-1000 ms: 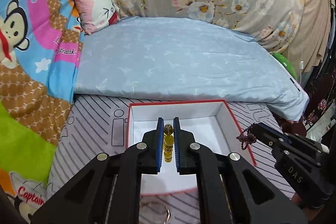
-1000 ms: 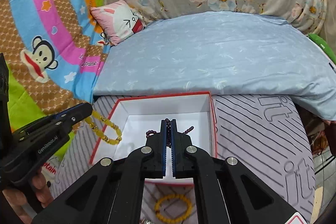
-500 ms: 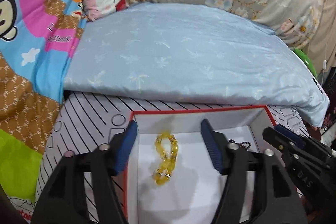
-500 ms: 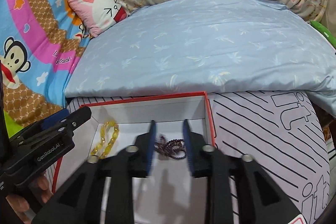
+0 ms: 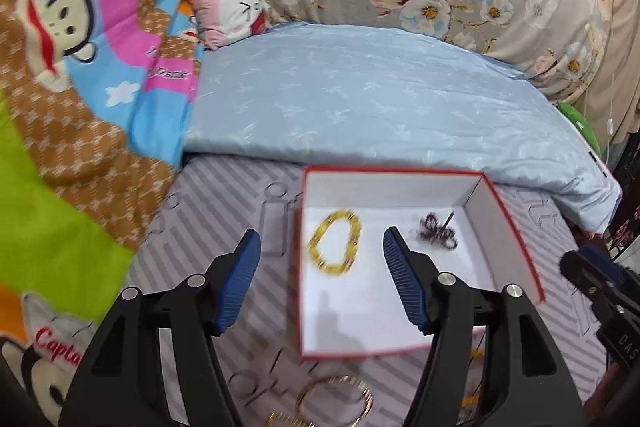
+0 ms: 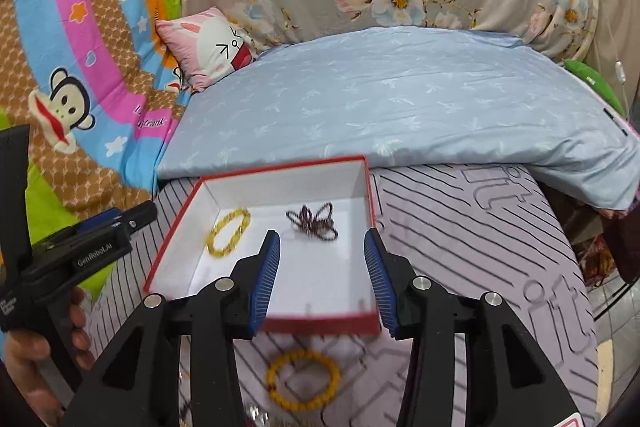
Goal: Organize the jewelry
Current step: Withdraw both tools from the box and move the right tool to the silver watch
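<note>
A red-rimmed white box point(image 5: 516, 239) point(image 6: 176, 231) lies on the striped purple mat. Inside it lie a yellow bead bracelet point(image 5: 335, 247) point(image 6: 229, 237) and a dark purple bead strand point(image 5: 434, 233) point(image 6: 312, 221). My left gripper point(image 5: 320, 267) is open and empty above the box's near left part. My right gripper point(image 6: 322, 267) is open and empty above the box's near edge. An orange bead bracelet point(image 6: 303, 379) lies on the mat in front of the box. Gold bangles point(image 5: 334, 399) lie near the left gripper's base.
A light blue duvet point(image 5: 380, 99) lies behind the box, with a pink bunny pillow point(image 5: 224, 3) and a cartoon monkey blanket point(image 5: 80, 67) to the left. The right gripper shows at the left wrist view's right edge point(image 5: 600, 291). The left gripper shows in the right wrist view point(image 6: 80, 251).
Both grippers opened and let go; the yellow bracelet and the purple strand dropped into the box. Both grippers then pulled back and up from the box.
</note>
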Motion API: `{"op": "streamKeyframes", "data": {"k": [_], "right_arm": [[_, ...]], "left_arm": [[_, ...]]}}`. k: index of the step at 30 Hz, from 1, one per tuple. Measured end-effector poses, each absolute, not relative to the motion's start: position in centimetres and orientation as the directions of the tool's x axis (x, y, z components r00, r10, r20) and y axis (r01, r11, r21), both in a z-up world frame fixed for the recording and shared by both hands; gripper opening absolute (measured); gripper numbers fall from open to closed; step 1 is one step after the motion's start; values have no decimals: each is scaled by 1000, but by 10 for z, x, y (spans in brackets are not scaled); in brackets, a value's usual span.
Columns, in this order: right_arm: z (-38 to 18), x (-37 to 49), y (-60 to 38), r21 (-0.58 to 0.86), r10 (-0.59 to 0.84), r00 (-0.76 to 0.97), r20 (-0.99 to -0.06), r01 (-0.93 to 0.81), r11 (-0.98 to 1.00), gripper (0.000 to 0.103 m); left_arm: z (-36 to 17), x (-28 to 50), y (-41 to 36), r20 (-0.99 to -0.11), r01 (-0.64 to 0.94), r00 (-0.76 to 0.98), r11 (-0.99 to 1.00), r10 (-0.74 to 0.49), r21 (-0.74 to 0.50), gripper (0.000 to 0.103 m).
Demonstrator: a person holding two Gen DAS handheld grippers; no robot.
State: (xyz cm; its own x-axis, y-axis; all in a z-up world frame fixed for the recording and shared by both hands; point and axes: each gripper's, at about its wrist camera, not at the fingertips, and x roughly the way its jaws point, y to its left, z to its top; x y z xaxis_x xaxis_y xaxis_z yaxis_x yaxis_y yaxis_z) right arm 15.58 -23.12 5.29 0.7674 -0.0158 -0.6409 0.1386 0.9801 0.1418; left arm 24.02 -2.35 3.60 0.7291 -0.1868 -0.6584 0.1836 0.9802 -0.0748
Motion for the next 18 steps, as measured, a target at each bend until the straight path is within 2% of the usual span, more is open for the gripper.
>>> {"op": "streamKeyframes", "data": {"k": [6, 18], "right_arm": [[35, 99, -221, 157, 13, 734, -679, 128, 979, 45], [-28, 21, -188, 97, 4, 635, -773, 111, 989, 45]], "left_arm": [[21, 186, 4, -696, 153, 696, 983, -177, -97, 61], [-41, 112, 21, -782, 126, 613, 991, -111, -42, 61]]}}
